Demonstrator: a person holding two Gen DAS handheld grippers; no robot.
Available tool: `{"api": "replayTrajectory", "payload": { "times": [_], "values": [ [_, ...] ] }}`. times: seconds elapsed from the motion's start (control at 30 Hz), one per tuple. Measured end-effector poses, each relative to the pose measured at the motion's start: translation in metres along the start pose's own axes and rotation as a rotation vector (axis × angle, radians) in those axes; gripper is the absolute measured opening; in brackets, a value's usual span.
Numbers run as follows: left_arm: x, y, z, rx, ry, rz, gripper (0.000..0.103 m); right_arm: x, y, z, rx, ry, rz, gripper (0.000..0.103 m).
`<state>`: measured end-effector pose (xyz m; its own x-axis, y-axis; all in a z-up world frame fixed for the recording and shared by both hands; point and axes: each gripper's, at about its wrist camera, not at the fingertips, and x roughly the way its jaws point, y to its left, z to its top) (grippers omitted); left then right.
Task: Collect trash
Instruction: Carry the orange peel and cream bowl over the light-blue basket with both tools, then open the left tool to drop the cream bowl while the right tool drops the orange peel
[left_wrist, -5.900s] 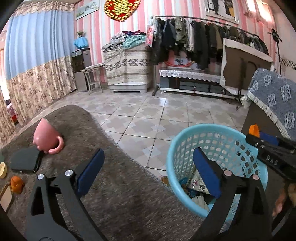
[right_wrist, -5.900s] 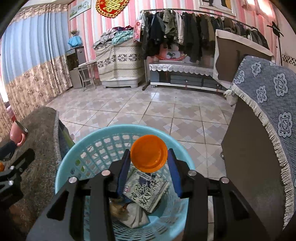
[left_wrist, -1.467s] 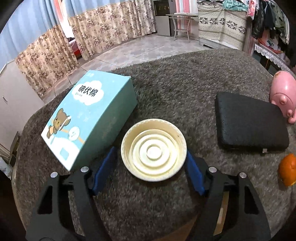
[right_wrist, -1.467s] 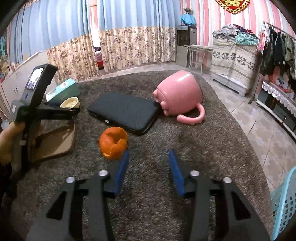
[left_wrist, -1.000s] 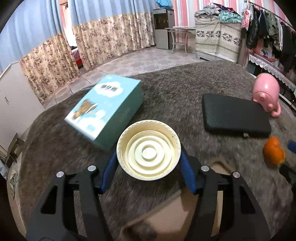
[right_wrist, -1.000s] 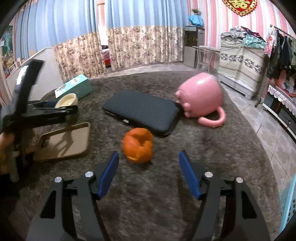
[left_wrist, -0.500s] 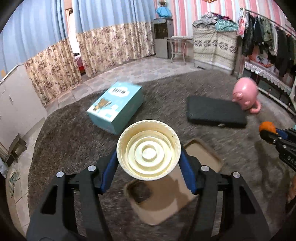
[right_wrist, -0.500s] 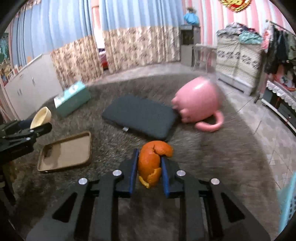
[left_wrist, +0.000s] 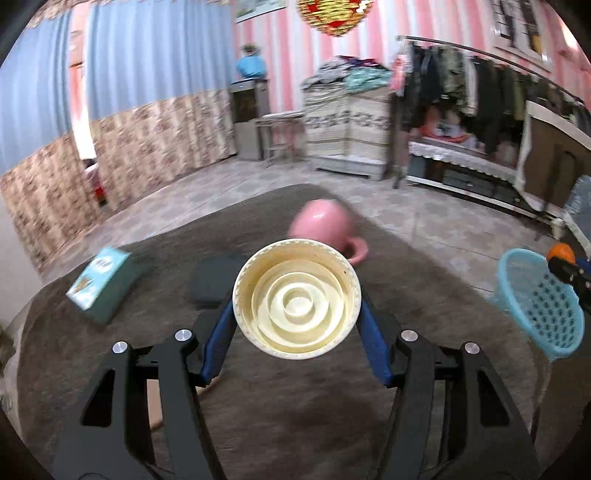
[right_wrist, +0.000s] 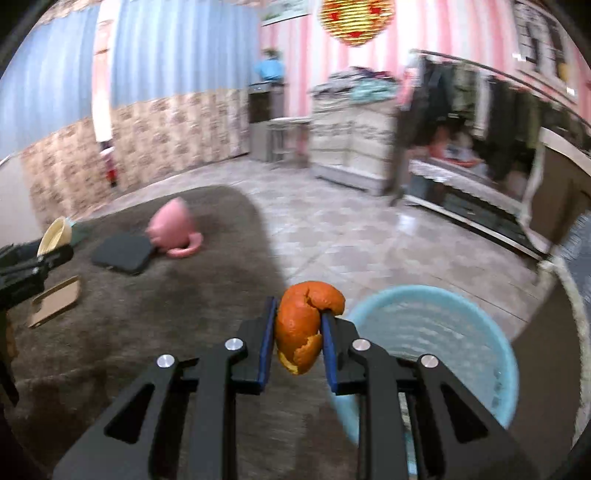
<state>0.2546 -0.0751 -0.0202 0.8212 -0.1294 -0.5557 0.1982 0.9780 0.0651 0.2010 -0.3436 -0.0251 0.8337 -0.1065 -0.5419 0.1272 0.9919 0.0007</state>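
My left gripper (left_wrist: 297, 326) is shut on a cream round plastic lid (left_wrist: 296, 298), held up above the brown fuzzy table (left_wrist: 295, 413). In the right wrist view that lid (right_wrist: 55, 230) shows at the far left. My right gripper (right_wrist: 297, 334) is shut on a piece of orange peel (right_wrist: 303, 325), near the table's right edge and just left of the light blue trash basket (right_wrist: 476, 321). From the left wrist view the basket (left_wrist: 539, 306) stands at the right on the floor, with the orange peel (left_wrist: 560, 252) at its far rim.
On the table lie a pink mug on its side (left_wrist: 325, 225), a black case (left_wrist: 212, 277), a teal box (left_wrist: 101, 284) and a brown tray (right_wrist: 55, 301). Beyond are tiled floor (right_wrist: 369, 236), a clothes rack and a dark cabinet with a patterned cloth at the right.
Both grippers have lifted and swung right toward the basket. The right gripper closed on the orange peel and raised it off the table. The lid stays in the left gripper.
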Motion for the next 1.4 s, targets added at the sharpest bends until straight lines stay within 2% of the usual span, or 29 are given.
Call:
{"api": "replayTrajectory", "payload": {
  "times": [0.17,0.37,0.57,0.67,0.93,1.17,1.3,1.4],
  "values": [
    [0.002,-0.061,0.005,0.068,-0.001,-0.073,0.060,-0.013,-0.058,-0.001,0.059,-0.032,-0.104,0.023],
    [0.000,-0.135,0.007,0.151,-0.034,-0.159,0.060,-0.005,-0.118,-0.020,0.137,-0.003,-0.185,0.023],
    [0.008,-0.196,-0.003,0.230,-0.024,-0.230,0.060,0.002,-0.156,-0.025,0.211,-0.002,-0.198,0.023],
    [0.018,-0.224,-0.004,0.252,-0.016,-0.266,0.060,0.005,-0.162,-0.024,0.219,0.000,-0.212,0.023],
    [0.046,-0.277,-0.004,0.220,0.036,-0.358,0.060,0.008,-0.193,-0.039,0.315,0.001,-0.216,0.023],
    [0.063,-0.315,-0.013,0.279,0.052,-0.387,0.061,0.013,-0.202,-0.047,0.350,0.008,-0.209,0.023],
    [0.066,-0.307,-0.012,0.261,0.044,-0.360,0.083,0.016,-0.201,-0.049,0.336,0.011,-0.207,0.023],
    [0.061,-0.292,-0.005,0.225,0.017,-0.337,0.088,0.021,-0.197,-0.049,0.333,0.018,-0.203,0.023]
  ]
}}
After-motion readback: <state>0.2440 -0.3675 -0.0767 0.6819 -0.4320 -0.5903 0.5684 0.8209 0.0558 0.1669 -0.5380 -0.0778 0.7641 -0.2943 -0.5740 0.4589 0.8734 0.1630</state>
